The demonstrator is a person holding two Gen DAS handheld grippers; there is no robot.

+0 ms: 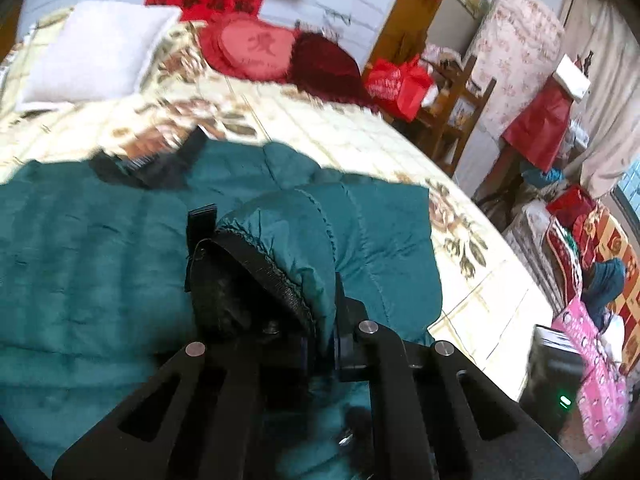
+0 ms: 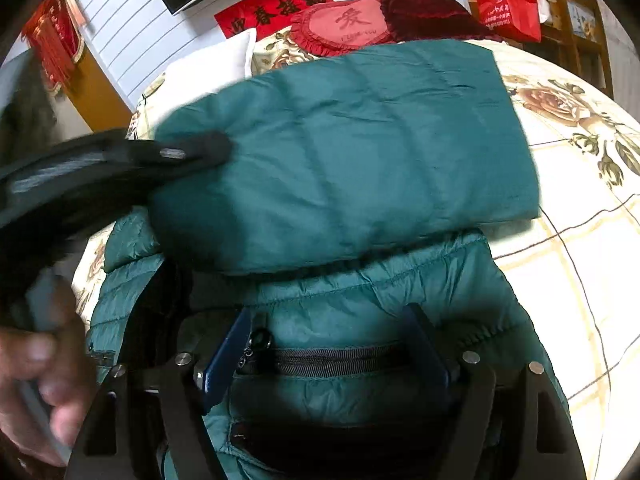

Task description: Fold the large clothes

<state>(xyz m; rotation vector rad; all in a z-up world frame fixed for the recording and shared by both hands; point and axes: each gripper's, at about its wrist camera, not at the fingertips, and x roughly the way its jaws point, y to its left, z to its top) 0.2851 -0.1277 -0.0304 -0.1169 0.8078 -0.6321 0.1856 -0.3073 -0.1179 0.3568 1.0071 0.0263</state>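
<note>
A teal puffer jacket (image 1: 80, 272) lies spread on the bed. My left gripper (image 1: 322, 346) is shut on a sleeve end (image 1: 280, 232) with a black cuff trim, and the sleeve bunches up in front of the camera. In the right wrist view a large teal panel (image 2: 340, 152) lies folded over the jacket's lower part. My right gripper (image 2: 326, 356) stands open over a zipped pocket (image 2: 336, 360), one blue pad on either side of it and neither pressing. The left gripper (image 2: 192, 152) appears blurred at that panel's left edge, with a hand (image 2: 36, 380) below it.
The bed has a floral sheet (image 1: 360, 132), a white pillow (image 1: 92, 56) and red cushions (image 1: 256, 50) at its head. A wooden chair with a red bag (image 1: 396, 84) stands beyond the bed. A black box with a green light (image 1: 556, 380) and piled goods crowd the right side.
</note>
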